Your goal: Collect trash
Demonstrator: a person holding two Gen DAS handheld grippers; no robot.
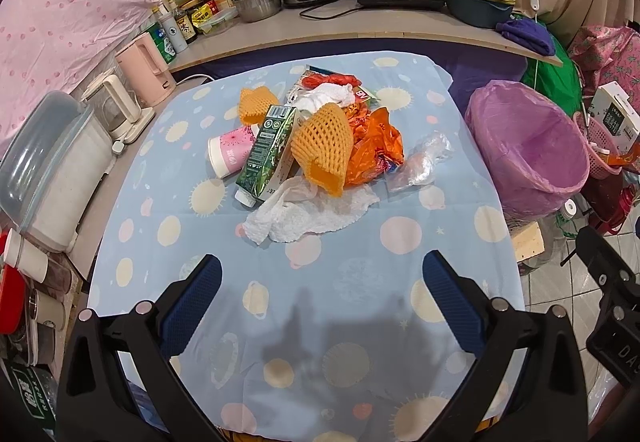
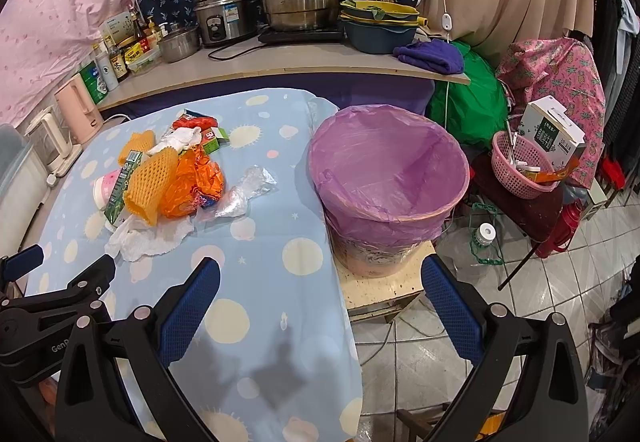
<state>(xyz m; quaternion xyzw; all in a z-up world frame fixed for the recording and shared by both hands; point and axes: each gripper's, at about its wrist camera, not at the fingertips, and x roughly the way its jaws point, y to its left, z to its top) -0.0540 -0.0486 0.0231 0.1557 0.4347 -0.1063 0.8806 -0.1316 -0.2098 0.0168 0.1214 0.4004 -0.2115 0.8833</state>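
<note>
On the bench, middle: a trash pile, not yet touched. Orange net on top, green carton and pink cup on its left side, orange wrapper and clear plastic on its right side, white tissue along the near edge.

Beside the bench, on the right: bin with a purple bag, mouth up, nothing in it.

Left gripper: spread wide, holding nothing, low over the blue cloth, aimed straight at the pile. Tissue right ahead, near the tips, apart from them. Carton's long side running away from this gripper, tilted a bit to the right at the far end.

Right gripper: also spread wide, holding nothing, over the bench edge, between the pile and the bin. Pile off to its left and ahead; bin straight ahead and close.

Likely best: left gripper for the first pick, since the pile sits right in front of it. Tissue the closest thing to grab. Then a swing to the right, over to the bin. Soft tissue might drag other bits along.
</note>
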